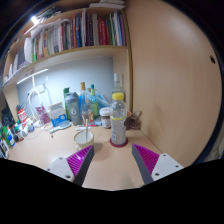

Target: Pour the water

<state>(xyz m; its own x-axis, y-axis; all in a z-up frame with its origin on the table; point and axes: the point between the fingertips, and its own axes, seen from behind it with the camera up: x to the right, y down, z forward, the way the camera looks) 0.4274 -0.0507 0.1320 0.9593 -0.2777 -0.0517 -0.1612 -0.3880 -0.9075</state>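
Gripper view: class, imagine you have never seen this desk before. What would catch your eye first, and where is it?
First, the clear water bottle standing upright on the wooden desk, just ahead of the open fingers with their purple pads. Beside it stands a small glass, with a clutter of bottles behind. Above, a shelf of books runs along the wall.

The scene was warmly and evenly lit, with a bright glare spot high above the bookshelf and a lit lamp below it. Strong fisheye distortion curved the shelf and wall. Distant clutter looked soft; shadows on the surface were faint
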